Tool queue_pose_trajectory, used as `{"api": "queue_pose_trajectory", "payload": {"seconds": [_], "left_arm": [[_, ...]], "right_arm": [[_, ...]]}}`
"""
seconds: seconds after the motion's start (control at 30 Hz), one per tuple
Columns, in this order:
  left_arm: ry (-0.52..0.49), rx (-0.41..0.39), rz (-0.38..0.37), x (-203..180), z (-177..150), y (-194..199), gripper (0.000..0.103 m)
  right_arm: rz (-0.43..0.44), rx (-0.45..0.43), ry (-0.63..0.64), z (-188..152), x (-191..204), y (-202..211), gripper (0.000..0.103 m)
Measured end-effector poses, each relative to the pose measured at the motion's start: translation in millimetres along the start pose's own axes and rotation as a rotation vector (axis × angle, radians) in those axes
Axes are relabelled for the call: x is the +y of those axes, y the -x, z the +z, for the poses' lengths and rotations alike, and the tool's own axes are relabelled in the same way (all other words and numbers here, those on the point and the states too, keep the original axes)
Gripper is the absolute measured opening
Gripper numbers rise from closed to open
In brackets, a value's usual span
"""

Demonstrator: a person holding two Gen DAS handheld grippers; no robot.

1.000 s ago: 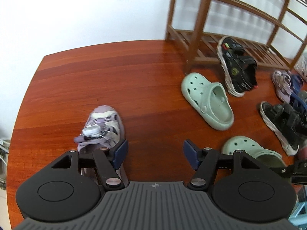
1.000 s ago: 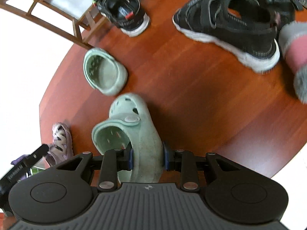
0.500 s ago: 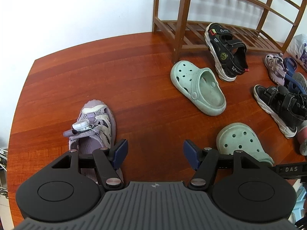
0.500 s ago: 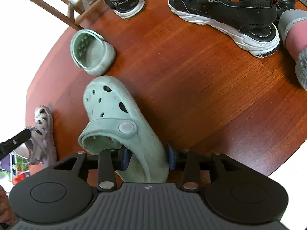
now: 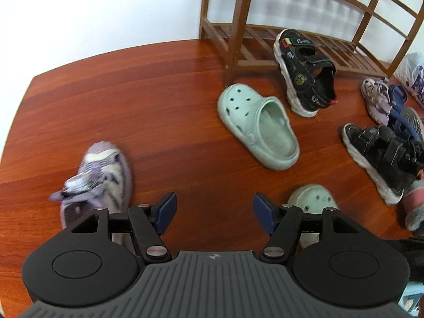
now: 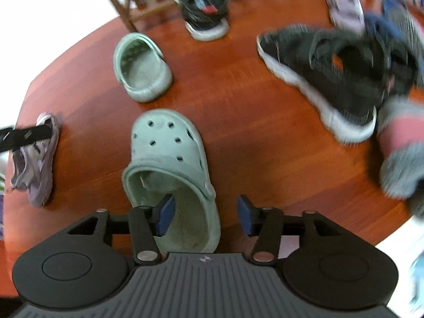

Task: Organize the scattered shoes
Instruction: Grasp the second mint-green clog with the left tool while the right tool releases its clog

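Observation:
A mint green clog [image 6: 167, 143] sits sole-down on the red wooden floor, just in front of my right gripper [image 6: 205, 213]. That gripper is open: its left pad hangs over the clog's heel opening and its right pad is outside the clog's right wall. The matching clog [image 6: 140, 71] lies further off, heel toward me. In the left wrist view the far clog [image 5: 257, 124] is at centre and the near clog [image 5: 310, 201] peeks out behind my right finger. My left gripper [image 5: 214, 212] is open over bare floor, with a lilac sneaker [image 5: 100, 175] to its left.
A wooden shoe rack [image 5: 291, 34] stands against the white wall. One black sandal [image 5: 304, 71] leans on its lowest shelf, another black sandal [image 5: 379, 153] lies at the right. A second lilac sneaker [image 5: 376, 98] and a blue shoe sit beyond it. A person's socked foot [image 5: 416, 204] is at the right edge.
My right gripper has opened and let go of the mint clog, which went from tilted in the jaws to resting on the floor. My left gripper stayed open and drew back a little.

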State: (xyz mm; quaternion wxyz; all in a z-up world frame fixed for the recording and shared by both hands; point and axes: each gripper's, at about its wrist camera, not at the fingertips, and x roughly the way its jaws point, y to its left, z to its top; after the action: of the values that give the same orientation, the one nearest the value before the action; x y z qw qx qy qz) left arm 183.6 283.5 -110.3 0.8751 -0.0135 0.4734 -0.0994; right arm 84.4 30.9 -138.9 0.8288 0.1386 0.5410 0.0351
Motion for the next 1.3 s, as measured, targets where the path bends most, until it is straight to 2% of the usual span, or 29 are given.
{"api": "queue_pose_trajectory", "payload": {"seconds": [0.37,0.43,0.6,0.97,1.07,1.13,1.23,1.3], "left_arm": [[0.070,-0.012,0.009,-29.7,35.5,-43.0,0.067],[0.077,-0.018,0.017,-36.0,41.8,-51.1,0.067],[0.085,-0.020,0.043,-51.2,53.7,-76.6,0.067],[0.115,-0.011,0.089,-63.4,65.4,-123.3,0.064],[0.124,-0.023,0.111,-62.2,66.5,-129.1,0.047],[0.154,-0.033,0.125,-58.5,66.0,-130.9,0.028],[0.175,-0.053,0.124,-54.6,64.4,-129.7,0.021],[0.173,-0.079,0.148,-54.3,62.0,-126.1,0.017]], "right_arm": [[-0.036,-0.101,0.206,33.0,5.4,30.4,0.060],[-0.041,-0.114,0.201,67.2,6.4,13.0,0.060],[-0.054,-0.127,0.210,91.3,-10.2,11.3,0.060],[-0.074,-0.103,0.190,103.9,-52.7,7.8,0.060],[-0.073,-0.094,0.185,101.9,-59.8,7.2,0.060],[-0.072,-0.090,0.184,100.6,-63.5,7.2,0.060],[-0.073,-0.086,0.184,99.4,-69.5,8.1,0.060],[-0.072,-0.086,0.184,98.4,-73.2,8.9,0.060]]}}
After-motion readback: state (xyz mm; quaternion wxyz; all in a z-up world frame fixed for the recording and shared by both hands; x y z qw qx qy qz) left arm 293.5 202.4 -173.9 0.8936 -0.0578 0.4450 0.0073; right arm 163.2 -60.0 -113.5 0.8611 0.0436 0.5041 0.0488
